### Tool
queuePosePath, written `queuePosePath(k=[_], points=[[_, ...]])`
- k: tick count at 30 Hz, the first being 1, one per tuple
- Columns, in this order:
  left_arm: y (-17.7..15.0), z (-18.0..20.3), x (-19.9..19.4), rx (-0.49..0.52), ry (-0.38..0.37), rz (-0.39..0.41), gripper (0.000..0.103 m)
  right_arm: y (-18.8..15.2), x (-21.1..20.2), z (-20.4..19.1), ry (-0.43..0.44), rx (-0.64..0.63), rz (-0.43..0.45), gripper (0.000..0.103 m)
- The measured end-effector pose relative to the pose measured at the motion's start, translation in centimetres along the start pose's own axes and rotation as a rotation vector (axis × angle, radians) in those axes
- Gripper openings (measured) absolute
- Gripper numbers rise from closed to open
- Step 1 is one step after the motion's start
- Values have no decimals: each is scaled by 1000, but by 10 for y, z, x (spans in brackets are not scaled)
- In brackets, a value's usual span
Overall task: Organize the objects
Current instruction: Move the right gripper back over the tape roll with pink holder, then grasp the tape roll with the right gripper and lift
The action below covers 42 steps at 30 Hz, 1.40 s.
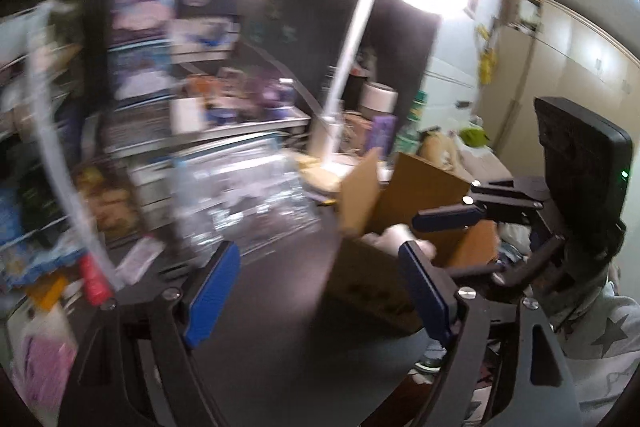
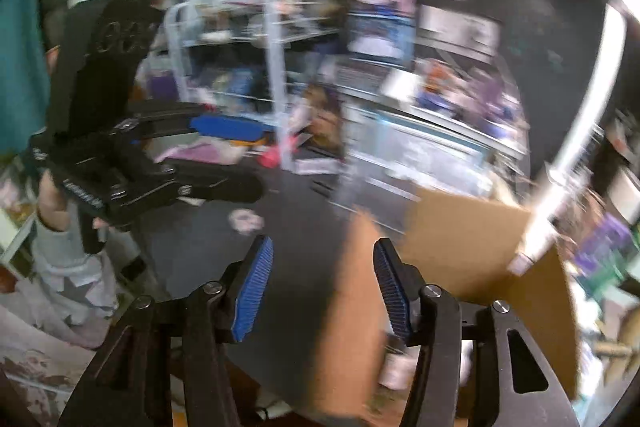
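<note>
An open cardboard box point(image 1: 416, 195) stands on the dark table point(image 1: 288, 287), right of centre in the left wrist view. Pale rounded items point(image 1: 386, 239) lie inside it. My left gripper point(image 1: 320, 251) is open above the bare table, just left of the box, with nothing between its blue pads. My right gripper point(image 1: 452, 243) hangs over the box's open top. In the right wrist view, my right gripper point(image 2: 324, 259) is open, straddling the box's point(image 2: 460, 247) left wall, empty. A pale jar point(image 2: 396, 367) shows inside. My left gripper point(image 2: 256, 159) is at the left, open.
A small pale object point(image 2: 246, 219) lies on the table between the grippers. Wire shelves point(image 2: 276, 39) packed with boxes stand behind. Clear plastic containers point(image 1: 256, 187) and a lit white desk lamp point(image 1: 344, 75) are beyond the box. A red item point(image 1: 94, 279) lies at the left. The picture is blurred.
</note>
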State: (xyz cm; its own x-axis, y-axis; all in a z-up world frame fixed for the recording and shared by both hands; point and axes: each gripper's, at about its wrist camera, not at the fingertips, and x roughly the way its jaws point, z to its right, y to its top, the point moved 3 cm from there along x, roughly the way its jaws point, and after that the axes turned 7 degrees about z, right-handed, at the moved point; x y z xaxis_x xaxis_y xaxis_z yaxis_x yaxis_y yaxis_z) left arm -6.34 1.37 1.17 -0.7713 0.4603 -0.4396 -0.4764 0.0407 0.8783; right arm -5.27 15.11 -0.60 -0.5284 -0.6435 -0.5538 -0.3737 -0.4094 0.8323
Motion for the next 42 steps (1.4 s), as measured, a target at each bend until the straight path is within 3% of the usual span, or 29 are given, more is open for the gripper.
queuePosePath(k=[4,8,13,20,26,28,35,42], points=[[-29,-39,-35,-75,96,31,83,2,44,-43,159,-10,-19,57],[-65,-73,-51,-157,146,22,84,-13,107,-66,231,6,-87,57],[-104,-104,-56,-235,188,-18,85,-36,188,-69,130,-54,-135,58],[-138,-124,-52,-308,201,-71,84,-51,251,-61,101,-92,-206,58],[-144,-130,-53,-327,207,-78,85,-52,262,-64,100,-144,-196,57],[-145,-132,-52,-329,208,-82,85,-50,262,-67,117,-148,-203,38],[-147,-129,-41,-320,186,-117,84,-53,248,-77,102,-203,-181,35],[-136,-117,-22,-309,130,-138,84,-41,197,-83,126,-204,-100,35]])
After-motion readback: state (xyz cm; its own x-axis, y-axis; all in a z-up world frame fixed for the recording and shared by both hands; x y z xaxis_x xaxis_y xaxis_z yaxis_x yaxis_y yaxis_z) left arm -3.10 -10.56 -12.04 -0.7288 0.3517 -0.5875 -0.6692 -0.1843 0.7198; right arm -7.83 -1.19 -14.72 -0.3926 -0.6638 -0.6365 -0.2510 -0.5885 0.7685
